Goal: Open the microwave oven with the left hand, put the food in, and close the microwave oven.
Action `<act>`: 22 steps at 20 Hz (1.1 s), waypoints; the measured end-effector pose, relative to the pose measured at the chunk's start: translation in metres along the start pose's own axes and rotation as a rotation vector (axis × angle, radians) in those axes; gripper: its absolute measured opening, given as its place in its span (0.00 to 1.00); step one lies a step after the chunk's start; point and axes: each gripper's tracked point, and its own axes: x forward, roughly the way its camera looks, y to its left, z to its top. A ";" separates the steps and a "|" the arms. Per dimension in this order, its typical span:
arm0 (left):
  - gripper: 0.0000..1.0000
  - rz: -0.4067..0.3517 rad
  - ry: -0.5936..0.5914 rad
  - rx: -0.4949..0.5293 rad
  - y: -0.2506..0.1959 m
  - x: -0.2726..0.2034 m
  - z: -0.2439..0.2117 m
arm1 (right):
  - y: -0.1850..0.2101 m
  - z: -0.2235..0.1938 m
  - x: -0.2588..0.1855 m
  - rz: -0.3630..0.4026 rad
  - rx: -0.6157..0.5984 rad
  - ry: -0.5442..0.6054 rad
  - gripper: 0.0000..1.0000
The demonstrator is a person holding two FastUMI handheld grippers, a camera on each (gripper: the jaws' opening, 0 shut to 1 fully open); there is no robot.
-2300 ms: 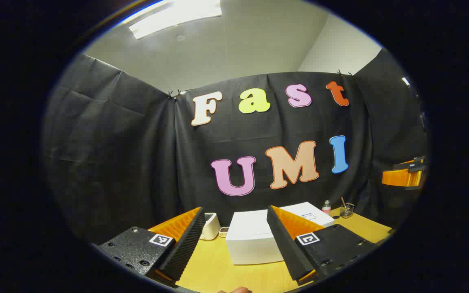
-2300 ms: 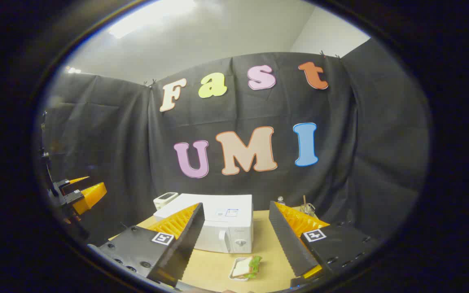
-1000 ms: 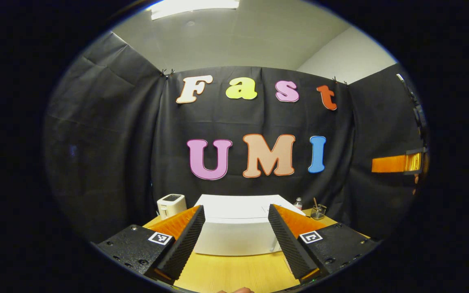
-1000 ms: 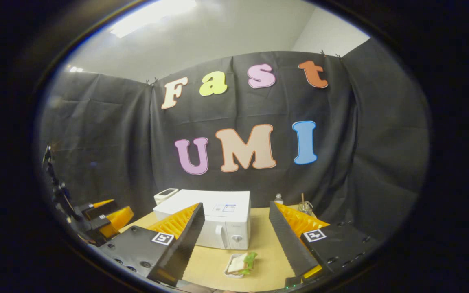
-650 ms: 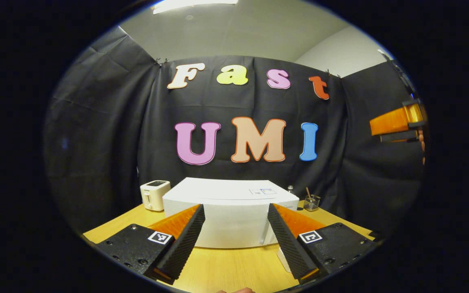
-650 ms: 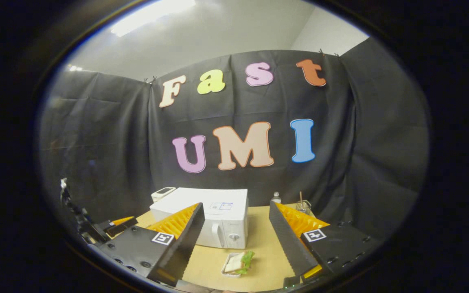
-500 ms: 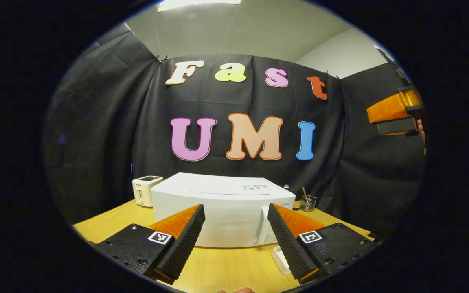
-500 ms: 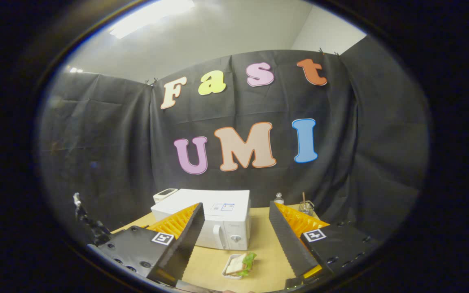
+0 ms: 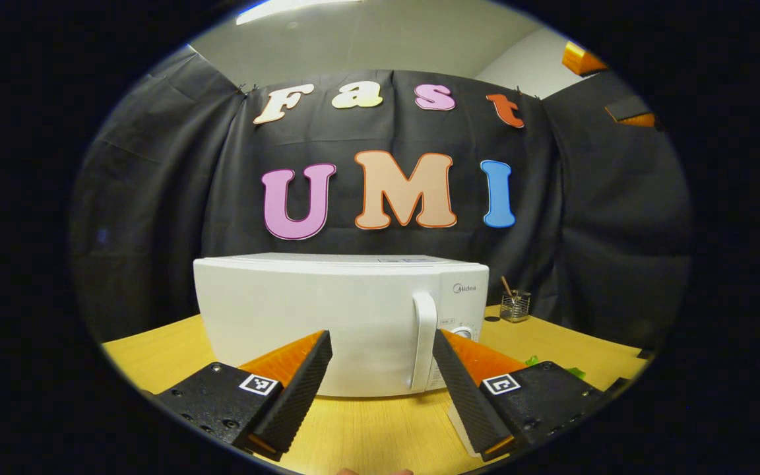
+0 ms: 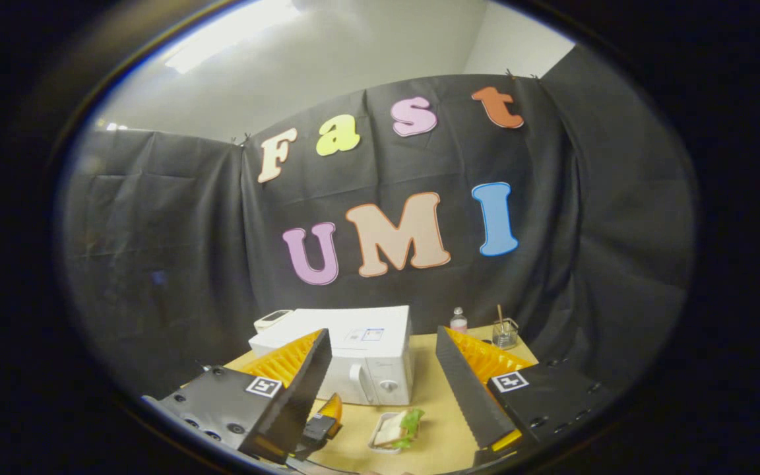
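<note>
- One white microwave oven [image 9: 327, 316] is seen standing on the wooden table [image 9: 380, 432], its door shut and its one vertical handle [image 9: 423, 343] just ahead of the left gripper [image 9: 382, 343].
- The left gripper's two fingers are held wide apart, with nothing between them; the microwave's lower front is partly covered by them.
- In the right gripper view, the right gripper [image 10: 383, 343] is likewise spread wide and holds nothing.
- One sandwich [image 10: 396, 427] in one small white tray [image 10: 380, 441] is seen on the table in front of the microwave's control side.
- One tip of the left gripper [image 10: 326, 414] shows beside the tray, mostly hidden.
- At the back, one small bottle [image 10: 459, 320], one glass holder [image 10: 505, 334] and one white toaster [image 10: 272, 320], half hidden by the microwave, are counted.
</note>
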 end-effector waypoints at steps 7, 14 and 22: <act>0.96 -0.009 0.075 -0.003 -0.022 0.041 -0.047 | -0.034 0.000 -0.019 -0.022 0.009 -0.007 0.91; 0.70 0.031 0.175 0.045 -0.028 0.074 -0.082 | -0.083 -0.016 -0.027 -0.090 0.026 0.018 0.99; 0.34 0.069 0.161 0.018 -0.032 0.085 -0.084 | -0.102 -0.050 -0.022 -0.104 -0.005 0.079 0.91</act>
